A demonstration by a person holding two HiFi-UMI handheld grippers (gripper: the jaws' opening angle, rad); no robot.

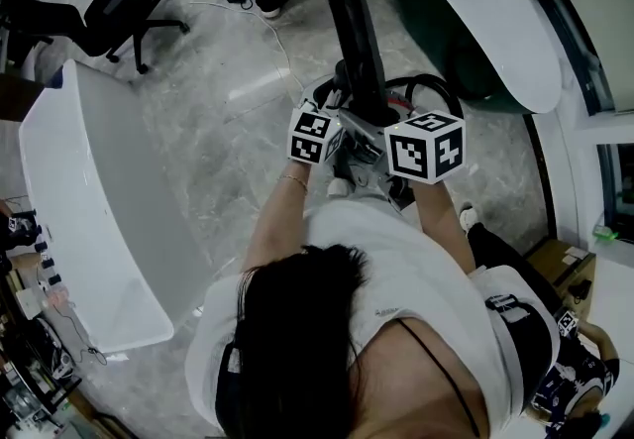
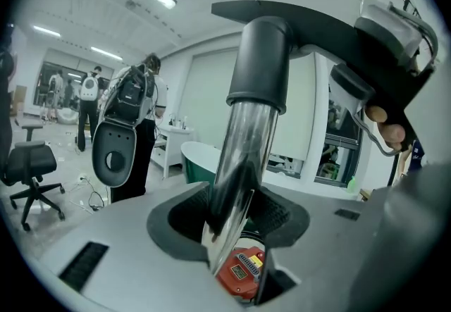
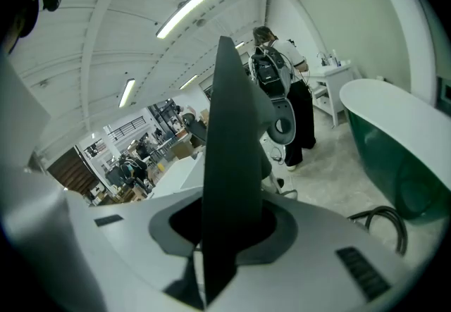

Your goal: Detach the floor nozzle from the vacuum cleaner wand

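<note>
- Your left tool (image 2: 229, 236) is clenched on the shiny chrome wand tube (image 2: 243, 156); right tool (image 3: 222, 233) is grasping the flat black floor nozzle (image 3: 229, 134), not yet off the wand.
- Nozzle is held up btwn both tools, over the marble floor (image 1: 228, 130).
- Close by: black hose loop (image 3: 368, 213) on R, green white-rimmed tub (image 1: 466, 1), white curved table (image 1: 89, 209) on L.
- Further out: black office chair (image 1: 124, 1), person w/ backpack (image 2: 137, 103).

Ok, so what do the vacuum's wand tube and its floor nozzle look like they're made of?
The wand tube is probably polished metal with a chrome-like finish: it mirrors the room in long streaks. The floor nozzle is likely moulded plastic, matte dark grey, showing only soft, dull highlights. Its collar around the tube looks the same.
</note>
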